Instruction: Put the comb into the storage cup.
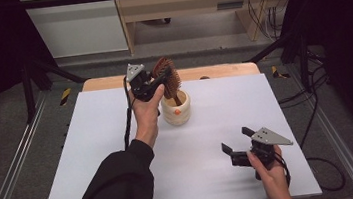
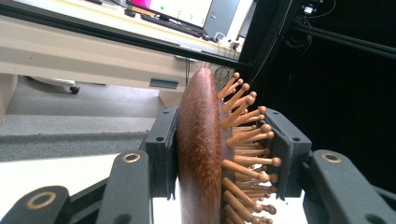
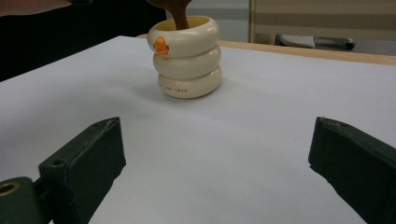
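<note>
A white sheet covers the counter [image 1: 120, 151], leaving a strip of bare pale wood along the far edge. The cream holder [image 1: 176, 109], three stacked rings with a small orange mark on its side, stands upright on the sheet toward the far side and serves as the landmark here.

Left of the counter, grey carpet and a metal rail [image 1: 9, 174] run alongside, with a black frame strut beyond it. Just left of the holder and above it, the left hand-held gripper [image 1: 160, 81] pinches the head of a brown wooden hairbrush [image 1: 167, 75]: in the left gripper view its pads press one on the smooth back [image 2: 198, 154] and one on the pin side. The brush stands upright over the holder, its handle end reaching down into the holder's mouth.

Beyond the holder, past the counter's far edge, stand a white cabinet and pale wooden furniture on a grey floor.

Right of the holder and well toward the near edge, the right hand-held gripper [image 1: 235, 145] rests low over the bare sheet, jaws spread wide, nothing between them. Farther right, black cables [image 1: 312, 114] trail across the carpet beside dark curtaining.
</note>
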`<state>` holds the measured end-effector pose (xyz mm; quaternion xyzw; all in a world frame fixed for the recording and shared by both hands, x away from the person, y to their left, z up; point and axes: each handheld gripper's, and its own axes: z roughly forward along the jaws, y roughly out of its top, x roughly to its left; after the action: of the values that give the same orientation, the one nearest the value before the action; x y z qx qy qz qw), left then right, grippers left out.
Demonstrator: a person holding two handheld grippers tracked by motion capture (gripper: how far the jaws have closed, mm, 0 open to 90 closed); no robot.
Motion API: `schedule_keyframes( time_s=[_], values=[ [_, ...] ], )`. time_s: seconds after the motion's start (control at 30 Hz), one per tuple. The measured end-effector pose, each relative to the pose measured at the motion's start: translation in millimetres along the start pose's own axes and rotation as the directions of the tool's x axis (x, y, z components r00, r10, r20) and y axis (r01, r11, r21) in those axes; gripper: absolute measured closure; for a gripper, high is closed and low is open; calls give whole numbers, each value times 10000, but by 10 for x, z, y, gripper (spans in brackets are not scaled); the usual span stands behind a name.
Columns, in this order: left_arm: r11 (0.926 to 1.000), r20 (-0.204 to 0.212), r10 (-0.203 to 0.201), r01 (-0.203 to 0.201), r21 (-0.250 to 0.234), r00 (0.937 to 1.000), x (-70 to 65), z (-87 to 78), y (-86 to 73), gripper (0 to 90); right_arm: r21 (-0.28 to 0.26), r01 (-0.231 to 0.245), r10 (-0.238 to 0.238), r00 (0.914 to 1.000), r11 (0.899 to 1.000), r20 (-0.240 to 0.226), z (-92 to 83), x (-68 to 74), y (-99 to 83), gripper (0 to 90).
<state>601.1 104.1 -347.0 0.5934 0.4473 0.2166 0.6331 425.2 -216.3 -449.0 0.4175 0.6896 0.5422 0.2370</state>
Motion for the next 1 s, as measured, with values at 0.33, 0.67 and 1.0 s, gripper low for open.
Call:
schedule_keyframes(
  time_s=[0.33,0.67,1.0],
  values=[
    [9999,-35,-119,119,-19,9999,26,-2,-13,515,6,3,-3,10000,10000,-28,5,4,1,39],
    [9999,13,-142,142,-20,9999,15,10,-30,514,15,-19,19,10000,10000,-44,5,8,0,39],
    [9997,40,-229,228,43,9997,22,30,-73,513,32,17,-17,10000,10000,-45,3,2,-2,39]
  ],
)
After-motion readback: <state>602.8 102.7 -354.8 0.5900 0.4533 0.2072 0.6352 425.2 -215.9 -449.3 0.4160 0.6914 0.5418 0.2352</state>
